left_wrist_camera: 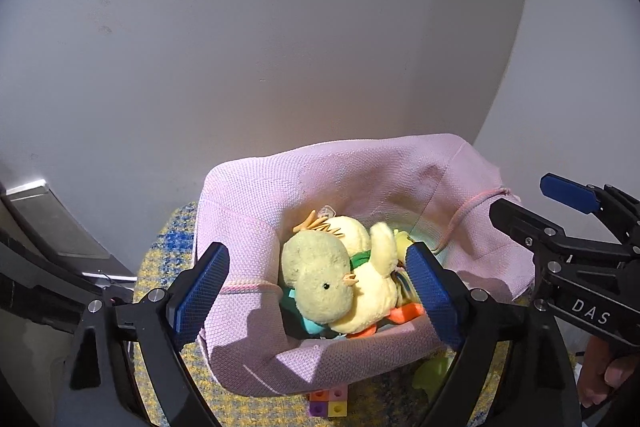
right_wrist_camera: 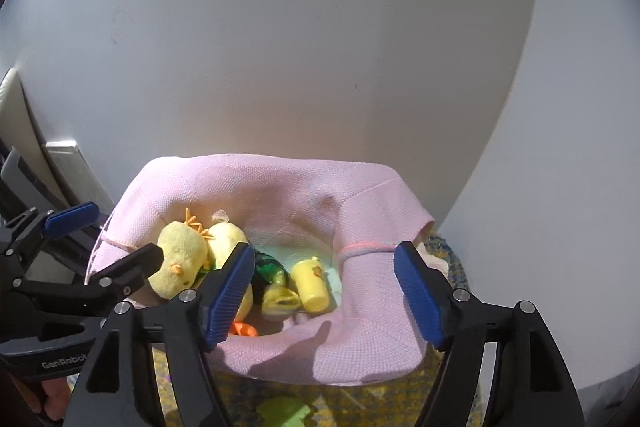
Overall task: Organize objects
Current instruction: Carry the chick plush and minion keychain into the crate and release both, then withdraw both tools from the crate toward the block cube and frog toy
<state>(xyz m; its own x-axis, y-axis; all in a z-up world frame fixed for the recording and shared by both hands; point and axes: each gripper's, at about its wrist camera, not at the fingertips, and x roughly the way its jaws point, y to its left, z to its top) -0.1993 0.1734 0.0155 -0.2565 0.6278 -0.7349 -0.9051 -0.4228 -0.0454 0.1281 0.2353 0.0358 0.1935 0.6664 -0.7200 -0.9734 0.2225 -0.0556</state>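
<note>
A pink fabric basket (left_wrist_camera: 320, 163) (right_wrist_camera: 280, 175) stands on a rug against a pale wall. Inside it lies a yellow plush duck (left_wrist_camera: 340, 287) (right_wrist_camera: 184, 259) with orange feet. Beside the duck are a dark green toy (right_wrist_camera: 272, 267) and a small yellow cup (right_wrist_camera: 312, 283). My left gripper (left_wrist_camera: 318, 291) (right_wrist_camera: 104, 239) is open over the basket's left part. One pad is outside the basket's left wall and the other is right of the duck, neither pressing on it. My right gripper (right_wrist_camera: 326, 295) (left_wrist_camera: 544, 207) is open over the basket's right part, holding nothing.
The rug (left_wrist_camera: 168, 247) is yellow and blue. Coloured cubes (left_wrist_camera: 330, 403) and a light green piece (left_wrist_camera: 432, 375) (right_wrist_camera: 280, 411) lie on it in front of the basket. A grey metal frame (left_wrist_camera: 52, 223) leans at the left. A person's hand (left_wrist_camera: 600, 367) holds the right gripper.
</note>
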